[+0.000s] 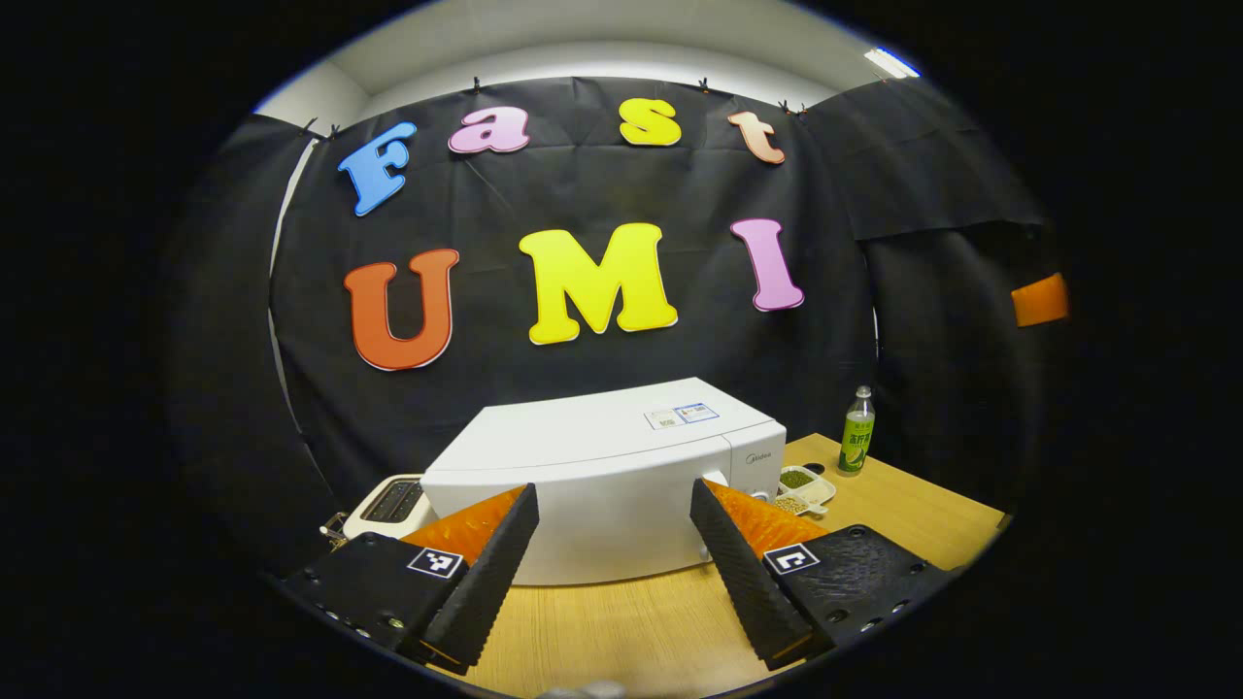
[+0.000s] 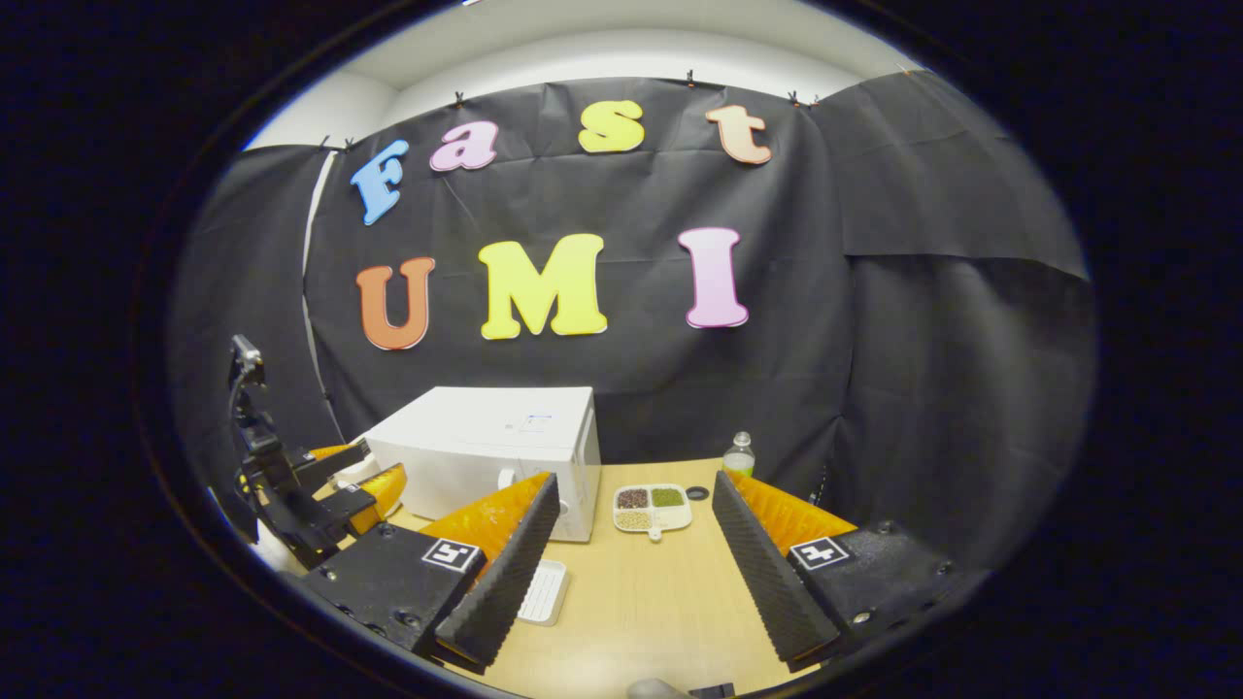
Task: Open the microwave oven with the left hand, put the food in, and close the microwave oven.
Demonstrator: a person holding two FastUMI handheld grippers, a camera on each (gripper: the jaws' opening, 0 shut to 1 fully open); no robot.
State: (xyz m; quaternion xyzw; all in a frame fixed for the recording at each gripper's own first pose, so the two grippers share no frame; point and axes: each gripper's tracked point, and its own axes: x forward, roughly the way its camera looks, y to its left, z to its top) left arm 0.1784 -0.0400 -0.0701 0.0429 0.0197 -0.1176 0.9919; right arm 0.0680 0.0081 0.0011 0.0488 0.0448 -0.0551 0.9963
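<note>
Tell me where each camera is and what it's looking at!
Left gripper view: rides on the left gripper, low over the wooden table, facing the white microwave; its own open jaws show.
Right gripper view: rides on the right gripper, farther right, facing the food tray; its own open jaws show, with the left gripper beside the microwave.
Both share: microwave, food tray, green bottle, table.
</note>
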